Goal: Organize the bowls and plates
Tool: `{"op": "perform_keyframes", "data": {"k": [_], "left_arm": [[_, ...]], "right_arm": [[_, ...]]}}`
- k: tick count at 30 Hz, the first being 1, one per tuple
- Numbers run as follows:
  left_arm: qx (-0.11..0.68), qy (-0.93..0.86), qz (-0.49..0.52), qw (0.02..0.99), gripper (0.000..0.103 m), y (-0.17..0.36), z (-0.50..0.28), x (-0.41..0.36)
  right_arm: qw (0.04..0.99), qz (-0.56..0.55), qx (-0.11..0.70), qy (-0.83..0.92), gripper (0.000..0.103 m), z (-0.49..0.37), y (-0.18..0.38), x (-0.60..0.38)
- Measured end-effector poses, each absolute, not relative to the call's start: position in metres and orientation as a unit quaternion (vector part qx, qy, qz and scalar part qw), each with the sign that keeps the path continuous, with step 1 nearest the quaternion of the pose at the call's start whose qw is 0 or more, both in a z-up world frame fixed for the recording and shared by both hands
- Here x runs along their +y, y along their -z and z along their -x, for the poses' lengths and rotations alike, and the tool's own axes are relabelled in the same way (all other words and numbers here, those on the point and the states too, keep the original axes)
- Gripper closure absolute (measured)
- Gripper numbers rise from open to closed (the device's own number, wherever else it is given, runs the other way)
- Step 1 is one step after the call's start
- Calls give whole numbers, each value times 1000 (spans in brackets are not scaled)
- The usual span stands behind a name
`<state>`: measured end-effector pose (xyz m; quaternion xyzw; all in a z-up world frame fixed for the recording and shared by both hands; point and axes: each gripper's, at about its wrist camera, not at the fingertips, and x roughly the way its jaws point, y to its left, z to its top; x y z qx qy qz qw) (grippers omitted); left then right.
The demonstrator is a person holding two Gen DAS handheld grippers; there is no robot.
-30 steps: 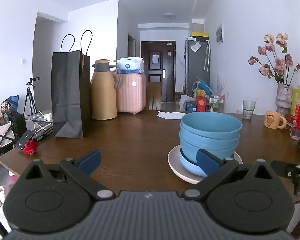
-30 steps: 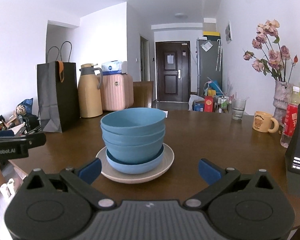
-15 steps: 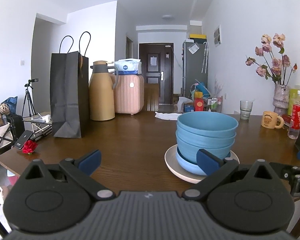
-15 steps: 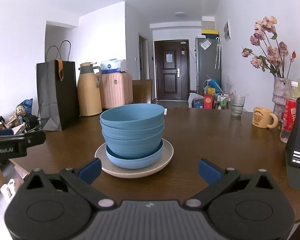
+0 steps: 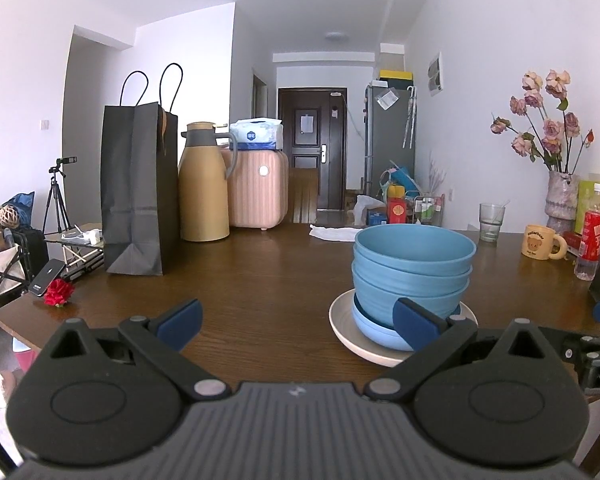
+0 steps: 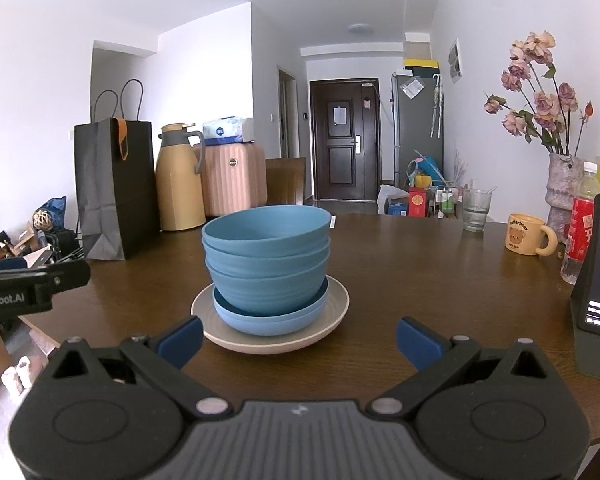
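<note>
The bowls (image 6: 266, 256), blue and nested, sit in a shallow blue dish (image 6: 270, 318) on a cream plate (image 6: 332, 312), near the front middle of the surface (image 6: 420, 280). They look light, rigid and smooth, probably plastic; the stack could slide, so the plate rim seems the best hold. The top bowl is empty. The right tool (image 6: 298, 338) faces the stack, jaws apart and empty. The left tool (image 5: 296, 318) is likewise apart, its right finger in front of the dish. Far right stand a glass (image 6: 476, 210) holding water and a mug (image 6: 530, 234).

matt blue plastic-looking stacked bowls (image 6: 266, 258) on a smooth cream plate (image 6: 336, 314); glossy dark wood table (image 6: 420, 272); matt black paper bag (image 6: 114, 188) at left.
</note>
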<state>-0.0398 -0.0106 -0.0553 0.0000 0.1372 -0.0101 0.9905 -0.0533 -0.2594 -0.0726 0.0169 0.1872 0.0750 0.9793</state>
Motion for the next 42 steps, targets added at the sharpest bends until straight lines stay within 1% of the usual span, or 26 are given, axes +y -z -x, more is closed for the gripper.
{"op": "perform_keyframes", "data": {"k": [42], "left_arm": [[123, 9, -12, 992, 0, 58, 45, -16]], "right_arm": [[980, -11, 189, -58, 0, 54, 73, -258]]}}
